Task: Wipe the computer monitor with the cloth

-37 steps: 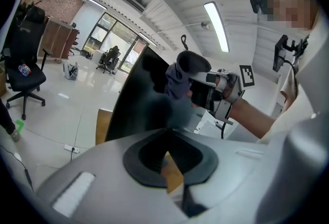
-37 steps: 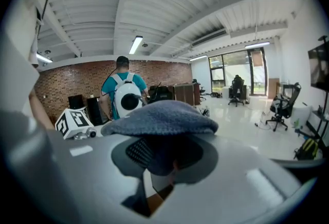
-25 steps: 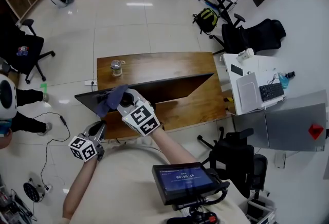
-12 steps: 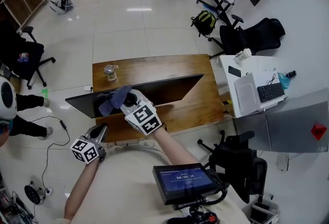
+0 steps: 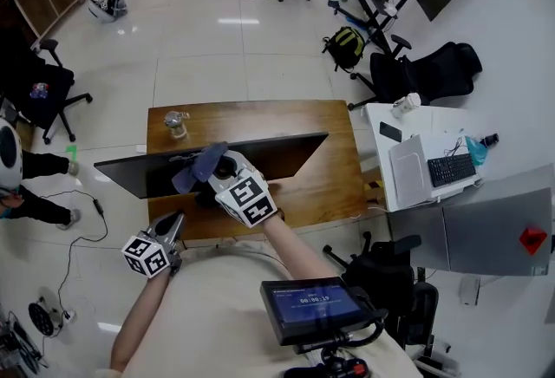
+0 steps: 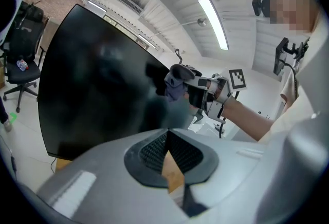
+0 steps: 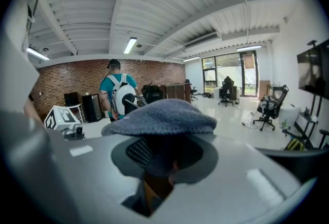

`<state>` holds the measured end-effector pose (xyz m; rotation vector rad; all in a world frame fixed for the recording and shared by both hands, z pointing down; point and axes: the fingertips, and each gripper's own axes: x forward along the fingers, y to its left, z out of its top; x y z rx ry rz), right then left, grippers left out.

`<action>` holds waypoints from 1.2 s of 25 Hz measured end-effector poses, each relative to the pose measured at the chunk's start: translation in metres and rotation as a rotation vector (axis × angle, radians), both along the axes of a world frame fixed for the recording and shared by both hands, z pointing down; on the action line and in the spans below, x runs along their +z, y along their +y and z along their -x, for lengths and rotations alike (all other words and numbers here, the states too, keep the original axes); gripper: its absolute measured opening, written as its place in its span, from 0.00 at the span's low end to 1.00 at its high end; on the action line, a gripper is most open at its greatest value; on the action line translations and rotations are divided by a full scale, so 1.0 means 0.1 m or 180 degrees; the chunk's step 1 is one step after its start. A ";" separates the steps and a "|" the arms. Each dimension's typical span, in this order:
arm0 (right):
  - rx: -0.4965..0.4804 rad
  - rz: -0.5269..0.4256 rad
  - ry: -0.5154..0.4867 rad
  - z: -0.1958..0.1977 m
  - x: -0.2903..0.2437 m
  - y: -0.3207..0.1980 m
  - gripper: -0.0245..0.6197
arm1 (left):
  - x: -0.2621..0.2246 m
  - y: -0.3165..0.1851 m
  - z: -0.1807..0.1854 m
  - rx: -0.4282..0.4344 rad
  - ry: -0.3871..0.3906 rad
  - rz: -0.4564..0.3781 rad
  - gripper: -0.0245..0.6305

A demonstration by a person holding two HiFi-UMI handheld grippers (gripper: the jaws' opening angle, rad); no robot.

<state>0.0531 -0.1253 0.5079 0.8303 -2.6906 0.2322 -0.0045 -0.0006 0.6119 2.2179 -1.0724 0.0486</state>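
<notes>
The right tool (image 5: 222, 168) is shut tight on the blue cloth (image 7: 162, 117) and holds it at the top edge of the black monitor (image 5: 269, 153). The left tool (image 6: 165, 138) is shut too, with nothing in it, down in front of the screen. The monitor stands on the brown tabletop (image 5: 260, 114).

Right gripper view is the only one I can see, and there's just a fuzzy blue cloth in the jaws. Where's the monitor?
Observer: The head view shows the right gripper holding the cloth at the top edge of the monitor.
Operator: Is the cloth on the screen?
Observer: In the left gripper view it looks pressed against the black screen side, with a dim reflection beside it.
Operator: What's the other gripper doing?
Observer: The left gripper is shut on nothing and points up at the screen.
</notes>
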 end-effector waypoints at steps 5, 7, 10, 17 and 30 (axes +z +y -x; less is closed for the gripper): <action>0.0085 -0.0053 0.0079 -0.40 0.09 -0.09 0.17 | 0.09 -0.06 -0.28 -0.0063 0.0047 0.0012 0.04; 0.0239 -0.0094 0.0054 -0.67 0.04 -0.10 0.18 | 0.11 -0.08 -0.41 -0.0016 0.0038 0.0016 0.04; 0.0448 -0.0160 -0.0192 -1.05 -0.18 -0.06 0.18 | 0.08 -0.10 -0.49 0.0018 -0.0001 0.0020 0.04; 0.0613 -0.0250 -0.0433 -1.77 -0.21 0.13 0.17 | 0.12 -0.19 -0.64 0.0106 -0.0104 0.0044 0.04; 0.0380 -0.0026 -0.0594 -1.62 0.12 0.22 0.17 | 0.19 -0.25 -0.72 0.0089 -0.0229 0.0095 0.04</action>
